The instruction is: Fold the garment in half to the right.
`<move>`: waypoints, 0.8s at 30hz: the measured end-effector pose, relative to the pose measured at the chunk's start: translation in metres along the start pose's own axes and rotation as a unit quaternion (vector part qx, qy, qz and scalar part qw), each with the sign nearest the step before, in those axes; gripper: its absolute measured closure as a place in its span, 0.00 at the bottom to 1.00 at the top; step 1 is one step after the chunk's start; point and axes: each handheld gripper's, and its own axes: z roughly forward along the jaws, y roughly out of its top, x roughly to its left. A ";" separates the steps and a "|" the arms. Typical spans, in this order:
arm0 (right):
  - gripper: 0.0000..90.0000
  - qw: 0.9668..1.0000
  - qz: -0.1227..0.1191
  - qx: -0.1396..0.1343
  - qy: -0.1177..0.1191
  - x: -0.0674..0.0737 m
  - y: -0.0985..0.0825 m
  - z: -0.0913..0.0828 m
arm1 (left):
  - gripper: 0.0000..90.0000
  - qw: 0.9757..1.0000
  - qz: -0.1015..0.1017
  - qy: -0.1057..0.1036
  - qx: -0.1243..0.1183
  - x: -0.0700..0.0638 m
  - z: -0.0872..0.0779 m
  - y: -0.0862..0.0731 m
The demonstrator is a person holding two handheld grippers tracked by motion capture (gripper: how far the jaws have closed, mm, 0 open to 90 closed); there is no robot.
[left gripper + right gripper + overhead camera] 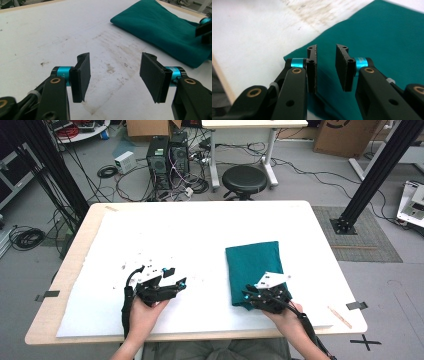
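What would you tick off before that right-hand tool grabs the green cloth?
1. Folded green cloth lies flat on the white table cover: ok.
2. Right hand-held gripper is over the cloth's near corner: ok.
3. Its jaws stand apart with nothing between the pads: ok.
4. Pads touching the cloth: cannot tell.
5. Left hand-held gripper is open, empty and away from the cloth: ok.
6. Table cover around the cloth is free of clutter: ok.

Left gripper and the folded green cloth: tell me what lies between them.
Nothing but bare white table cover, faintly stained. The high view shows that stretch free between the left gripper and the green cloth; the left gripper view shows the same stained sheet.
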 end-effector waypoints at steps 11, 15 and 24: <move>0.77 0.995 0.081 0.042 -0.051 -0.047 -0.048 -0.014 | 0.46 1.000 -0.002 0.020 -0.003 0.004 -0.012 -0.007; 0.75 0.993 0.089 0.010 -0.072 -0.054 -0.040 -0.028 | 0.46 1.000 -0.008 0.026 0.000 0.008 -0.012 -0.010; 0.47 0.983 0.141 -0.059 -0.100 -0.096 -0.026 -0.039 | 0.40 0.998 -0.001 0.053 -0.016 0.023 -0.023 -0.013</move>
